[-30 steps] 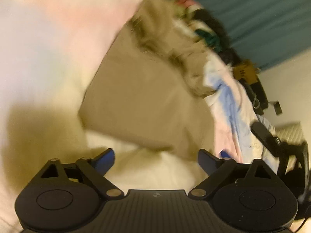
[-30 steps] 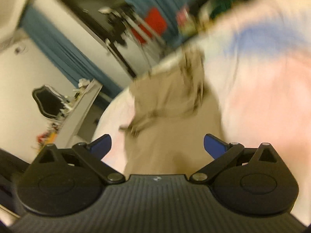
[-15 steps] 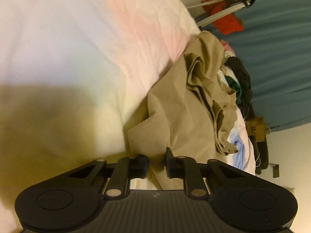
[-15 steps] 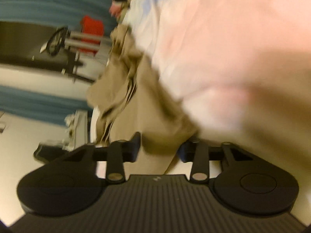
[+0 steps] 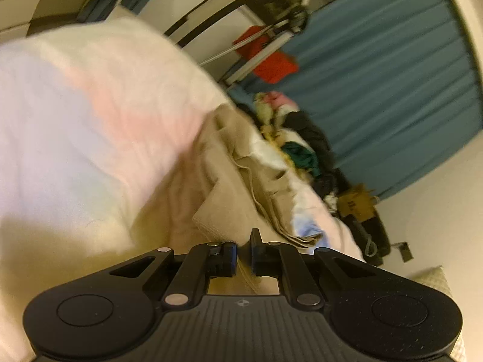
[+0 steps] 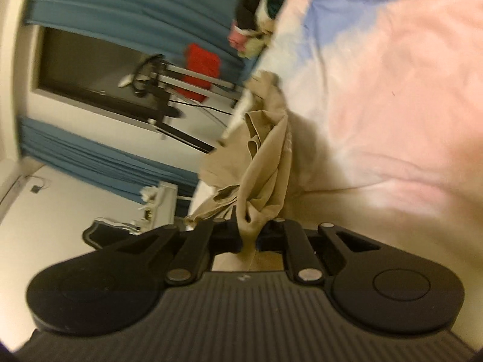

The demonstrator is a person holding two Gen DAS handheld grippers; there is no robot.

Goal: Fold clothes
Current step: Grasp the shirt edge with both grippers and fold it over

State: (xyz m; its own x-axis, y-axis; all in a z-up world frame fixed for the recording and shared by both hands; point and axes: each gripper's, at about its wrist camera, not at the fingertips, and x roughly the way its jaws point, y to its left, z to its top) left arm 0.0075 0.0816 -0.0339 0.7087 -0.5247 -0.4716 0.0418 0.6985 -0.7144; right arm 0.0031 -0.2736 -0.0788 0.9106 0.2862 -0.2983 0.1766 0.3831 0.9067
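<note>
Both sets of tongs are clamped on a crumpled beige cotton garment that trails across a bed spread with a pastel pink, blue and white tie-dye sheet, near its edge. The left tongs pinch a flat, ribbed-looking hem between nearly closed fingers; the right tongs grip a thick, bunched twist of the same cloth, which rises in folds away from the camera. Behind the bed stand teal pleated curtains, a metal rack carrying a red item, and a heap of dark and coloured clothing at the far side of the mattress. The step in hand appears to be opening the garment out ahead of the first fold. It would be done best by drawing the two grips apart along one edge until the cloth hangs or lies without twists, then laying it flat on the open stretch of sheet, well clear of the heap. The right grip looks to hold several layers at once, so a re-grasp on a single edge may be needed; pulling hard could slip the thin hem from the left tongs.
</note>
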